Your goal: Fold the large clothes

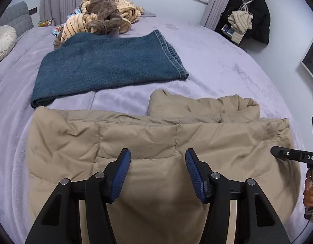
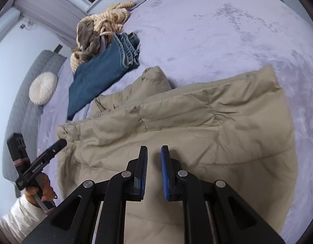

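A tan quilted jacket [image 1: 156, 134] [image 2: 197, 132] lies spread on the lavender bed [image 1: 217, 61] [image 2: 217, 30], partly folded, with a puffy part sticking out along its far edge. My left gripper [image 1: 157, 156] hovers over the jacket's near half, open, with nothing between its blue pads. My right gripper [image 2: 154, 150] is over the jacket too, its jaws only a narrow gap apart and empty. From the right wrist view, the left gripper's tip [image 2: 60, 142] is at the jacket's left corner. The right gripper's tip [image 1: 278, 152] shows at the jacket's right edge.
Folded blue jeans [image 1: 107, 65] [image 2: 95, 77] lie beyond the jacket. Behind them is a pile of striped and brown clothes [image 1: 103, 18] [image 2: 95, 32]. A round white pillow [image 1: 2, 42] [image 2: 43, 87] leans on the grey headboard. Dark coats [image 1: 248, 16] hang at the far right.
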Available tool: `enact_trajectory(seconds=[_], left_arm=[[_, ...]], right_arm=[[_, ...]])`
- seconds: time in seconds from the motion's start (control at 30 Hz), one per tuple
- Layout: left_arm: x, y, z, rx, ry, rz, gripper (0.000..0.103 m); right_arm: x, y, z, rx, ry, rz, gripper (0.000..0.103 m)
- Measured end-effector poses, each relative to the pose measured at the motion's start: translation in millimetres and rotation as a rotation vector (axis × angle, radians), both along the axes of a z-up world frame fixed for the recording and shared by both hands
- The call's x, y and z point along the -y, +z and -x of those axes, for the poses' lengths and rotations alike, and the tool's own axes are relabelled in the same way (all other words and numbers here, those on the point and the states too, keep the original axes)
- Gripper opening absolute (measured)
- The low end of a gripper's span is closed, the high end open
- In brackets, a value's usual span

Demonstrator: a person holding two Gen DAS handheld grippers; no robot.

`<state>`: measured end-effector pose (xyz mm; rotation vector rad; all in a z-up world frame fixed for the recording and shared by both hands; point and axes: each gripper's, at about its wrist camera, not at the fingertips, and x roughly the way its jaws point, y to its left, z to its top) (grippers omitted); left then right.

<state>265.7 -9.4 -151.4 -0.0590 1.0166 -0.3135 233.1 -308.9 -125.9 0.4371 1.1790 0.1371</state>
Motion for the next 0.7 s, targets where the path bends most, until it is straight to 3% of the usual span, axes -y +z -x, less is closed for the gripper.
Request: enact_trajectory(seconds=[0.1,0.17,0.23,0.37,0.47,0.57,0.63,0.7], left_arm=[[8,-33,-14,-0.025,0.044,-0.031,0.058],[10,-44,-21,-0.018,0.064,-0.039,0.058],[11,-47,-27,-0.025,0.062,-0.041,0.058],[-4,-37,-30,-0.017,0.047,-0.073,0.058],[-40,-34,-32,0.017,0.101,-0.139,0.058],[-82,-49,-39,-0.011,0.186,-0.131,0.058],[-95,-61,-45,-0.033,0.22,-0.068,0.059],[-90,-70,-49,-0.03,0.228,-0.073,0.061]], right_arm=[[-5,-31,-15,-0.002,-0.018,0.059,0.008],[1,-46,-24,0.004,-0.056,0.039,0.0],[5,-54,-32,0.001,-0.072,0.015,0.0],[19,-45,-36,-0.017,-0.069,-0.002,0.0],[45,-31,-30,0.007,-0.121,0.115,0.0],[82,-35,-19,-0.002,-0.227,0.199,0.0],[104,-52,-15,-0.024,-0.304,0.142,0.0],[114,-65,-14,-0.027,-0.34,0.088,0.0]])
